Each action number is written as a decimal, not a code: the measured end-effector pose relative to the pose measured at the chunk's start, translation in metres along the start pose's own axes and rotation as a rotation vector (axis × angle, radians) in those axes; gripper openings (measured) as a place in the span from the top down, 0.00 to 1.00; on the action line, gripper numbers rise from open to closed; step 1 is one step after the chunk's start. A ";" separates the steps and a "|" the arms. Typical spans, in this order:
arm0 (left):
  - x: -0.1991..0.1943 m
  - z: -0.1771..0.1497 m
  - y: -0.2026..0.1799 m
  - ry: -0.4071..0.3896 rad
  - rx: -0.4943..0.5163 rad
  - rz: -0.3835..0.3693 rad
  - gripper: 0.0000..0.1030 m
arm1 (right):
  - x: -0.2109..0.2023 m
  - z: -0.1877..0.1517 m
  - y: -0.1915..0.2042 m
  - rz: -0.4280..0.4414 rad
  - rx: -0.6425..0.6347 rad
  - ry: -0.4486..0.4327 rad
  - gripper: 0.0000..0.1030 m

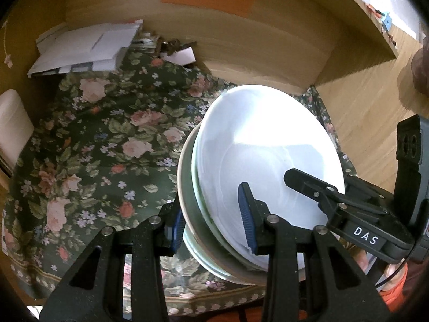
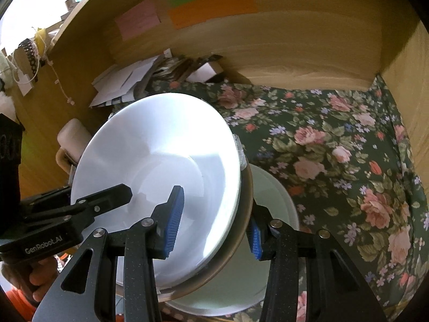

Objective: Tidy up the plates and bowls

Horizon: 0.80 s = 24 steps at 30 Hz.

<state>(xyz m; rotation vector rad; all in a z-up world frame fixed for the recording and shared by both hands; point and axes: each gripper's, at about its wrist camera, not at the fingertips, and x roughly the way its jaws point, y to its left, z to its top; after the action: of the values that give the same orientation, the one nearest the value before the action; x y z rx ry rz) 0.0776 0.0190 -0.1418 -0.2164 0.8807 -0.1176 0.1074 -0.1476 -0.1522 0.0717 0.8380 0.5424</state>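
Both grippers, left [image 1: 214, 221] and right [image 2: 214, 218], clamp opposite rims of my 2-dish stack [image 1: 268, 145]. It hangs tilted above the floral cloth [image 1: 102, 145], which lies straight below.

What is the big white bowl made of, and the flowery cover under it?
The white bowl looks like glazed ceramic or porcelain: it is smooth and shows bright window glare, though glossy plastic is possible. The flowery cover looks like woven printed cloth: matte, with soft wrinkles and a bordered hem.
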 end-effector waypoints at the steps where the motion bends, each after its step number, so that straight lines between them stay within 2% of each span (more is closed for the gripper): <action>1: 0.002 -0.001 -0.001 0.005 0.002 0.001 0.64 | 0.000 -0.001 -0.002 0.000 0.004 0.003 0.62; 15: 0.036 -0.005 -0.005 0.101 -0.004 0.027 0.64 | 0.024 -0.013 -0.025 0.013 0.049 0.069 0.62; 21: 0.042 -0.004 -0.001 0.112 -0.013 0.019 0.64 | 0.027 -0.010 -0.027 0.005 0.042 0.055 0.62; 24: 0.038 -0.003 0.002 0.090 -0.016 0.013 0.64 | 0.027 -0.011 -0.027 0.010 0.033 0.053 0.61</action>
<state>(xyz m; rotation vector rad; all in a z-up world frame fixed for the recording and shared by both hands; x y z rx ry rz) 0.0997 0.0133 -0.1729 -0.2212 0.9725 -0.1085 0.1257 -0.1593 -0.1850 0.0922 0.8992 0.5414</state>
